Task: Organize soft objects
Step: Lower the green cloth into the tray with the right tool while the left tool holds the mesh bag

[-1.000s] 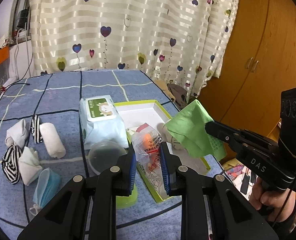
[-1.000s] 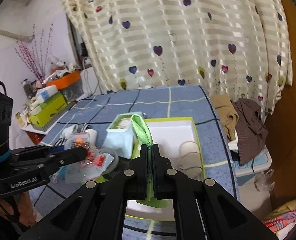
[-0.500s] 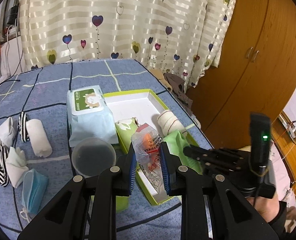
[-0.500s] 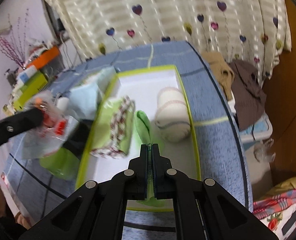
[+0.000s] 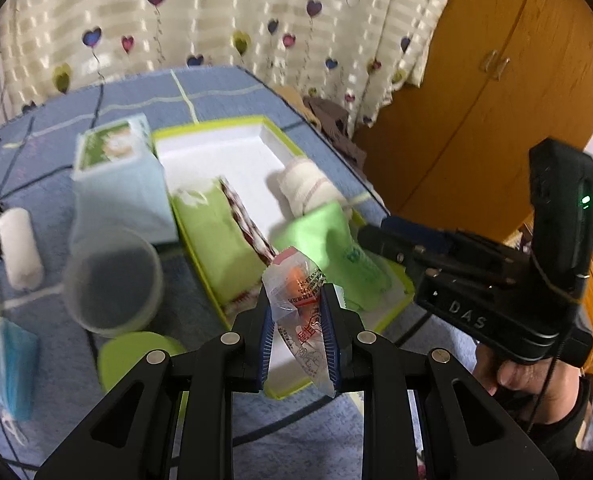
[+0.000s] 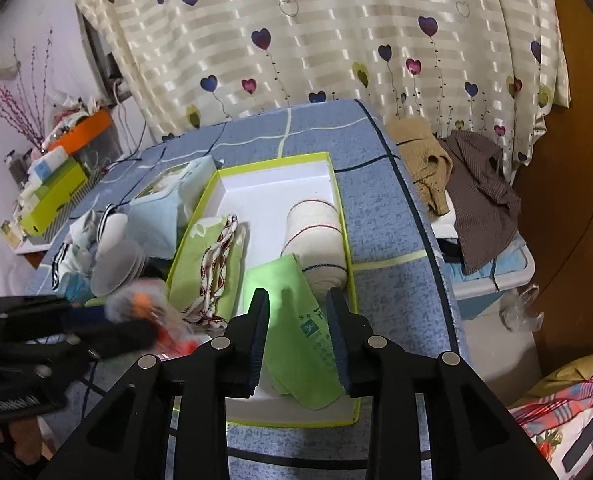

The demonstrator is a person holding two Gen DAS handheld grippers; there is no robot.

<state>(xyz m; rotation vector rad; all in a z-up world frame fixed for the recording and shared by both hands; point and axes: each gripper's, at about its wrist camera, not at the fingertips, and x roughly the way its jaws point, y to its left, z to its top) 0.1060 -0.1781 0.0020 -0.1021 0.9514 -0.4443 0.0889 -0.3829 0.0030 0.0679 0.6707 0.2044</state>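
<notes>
Inside the green-rimmed white box (image 6: pixel 338 216), the green cloth (image 6: pixel 296 320) lies flat at the near end, its edge touching the cream rolled towel (image 6: pixel 316 240) at its 1 o'clock. The right tongs (image 6: pixel 298 334) stand over it with their jaws apart; they have just been opening, and the cloth sits between the pads without being pressed. At the cloth's 10 o'clock a folded green towel with a red-and-white trim (image 6: pixel 212 264) rests against the box's left wall.

The left wrist view shows what the right one blurs: the left tongs (image 5: pixel 298 320) are clamped narrowly on a clear plastic packet with red print and something orange inside (image 5: pixel 296 296), held above the near corner of the box (image 5: pixel 212 128). It also shows the right tongs (image 5: pixel 380 236) from the side at 3 o'clock, with a hand (image 5: pixel 520 376) on their handle. On the blue checked surface (image 5: pixel 224 88), which may be a desk or a bed, a wet-wipes pack (image 5: pixel 120 184) lies at the box's 9 o'clock, a translucent round tub (image 5: pixel 112 280) and a green lid (image 5: pixel 136 360) nearer, and a white rolled sock (image 5: pixel 18 248) and a blue face mask (image 5: pixel 12 364) farther left.

Only the right wrist view shows the brown clothes (image 6: pixel 456 176) heaped beyond the surface's right edge and the cluttered shelf (image 6: pixel 52 188) at 9 o'clock.
</notes>
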